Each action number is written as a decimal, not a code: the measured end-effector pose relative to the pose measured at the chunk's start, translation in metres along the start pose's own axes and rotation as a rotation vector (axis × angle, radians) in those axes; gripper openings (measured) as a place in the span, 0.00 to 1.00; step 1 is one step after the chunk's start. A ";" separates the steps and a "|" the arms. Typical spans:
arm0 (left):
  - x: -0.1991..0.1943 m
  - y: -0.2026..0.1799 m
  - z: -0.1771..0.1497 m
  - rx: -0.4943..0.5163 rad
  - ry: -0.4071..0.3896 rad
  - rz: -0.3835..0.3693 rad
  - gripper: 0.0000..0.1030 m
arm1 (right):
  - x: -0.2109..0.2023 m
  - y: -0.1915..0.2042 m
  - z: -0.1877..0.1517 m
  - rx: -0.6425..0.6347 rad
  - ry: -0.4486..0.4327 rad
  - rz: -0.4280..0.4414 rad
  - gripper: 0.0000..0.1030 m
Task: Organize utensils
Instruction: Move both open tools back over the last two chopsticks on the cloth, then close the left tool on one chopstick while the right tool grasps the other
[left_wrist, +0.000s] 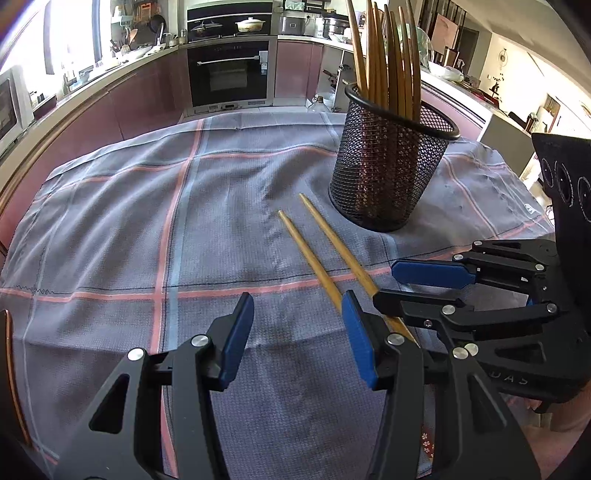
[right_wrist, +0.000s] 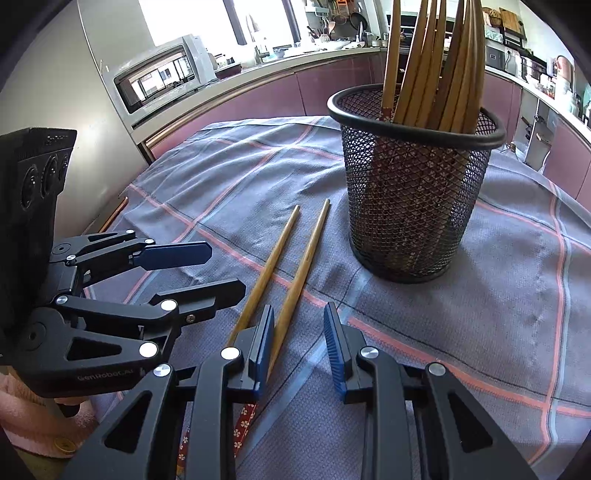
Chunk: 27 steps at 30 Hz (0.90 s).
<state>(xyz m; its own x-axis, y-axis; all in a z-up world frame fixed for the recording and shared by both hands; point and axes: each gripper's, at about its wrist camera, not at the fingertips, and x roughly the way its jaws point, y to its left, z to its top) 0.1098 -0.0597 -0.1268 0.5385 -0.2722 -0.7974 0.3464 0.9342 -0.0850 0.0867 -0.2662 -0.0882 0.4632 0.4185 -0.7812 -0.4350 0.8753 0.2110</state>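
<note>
- Two loose chopsticks (right_wrist: 291, 258) lie flat on the cloth-covered table (right_wrist: 517, 295), side by side, just beside the base of the mesh holder (right_wrist: 413, 206), which already stands full of upright chopsticks.
- Long axis: thin tips point toward the holder side; thick ends run back under the grippers.
- Right gripper (right_wrist: 299, 347): jaws released, part-open, nothing gripped. One stick passes betw. its pads; the other lies outside the left pad.
- Left gripper (left_wrist: 297, 339): jaws released, wider, empty; sticks lie off to its right.
- Judgement: right gripper is nearer; it needs only to sink and clamp.
- Room: cloth clear toward the table's left edge; holder wall crowds the right side.
</note>
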 end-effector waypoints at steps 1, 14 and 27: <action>0.002 0.000 0.002 0.002 0.006 0.002 0.48 | 0.001 0.000 0.001 -0.001 0.001 -0.001 0.26; 0.024 -0.003 0.022 0.021 0.049 -0.009 0.40 | 0.007 -0.003 0.008 -0.008 0.003 -0.002 0.26; 0.024 -0.002 0.019 0.036 0.057 -0.012 0.25 | 0.013 0.001 0.013 -0.024 -0.002 -0.019 0.26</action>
<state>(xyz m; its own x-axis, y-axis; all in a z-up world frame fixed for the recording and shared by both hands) 0.1365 -0.0728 -0.1347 0.4897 -0.2692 -0.8293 0.3809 0.9216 -0.0742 0.1027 -0.2565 -0.0904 0.4735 0.4024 -0.7835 -0.4444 0.8772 0.1820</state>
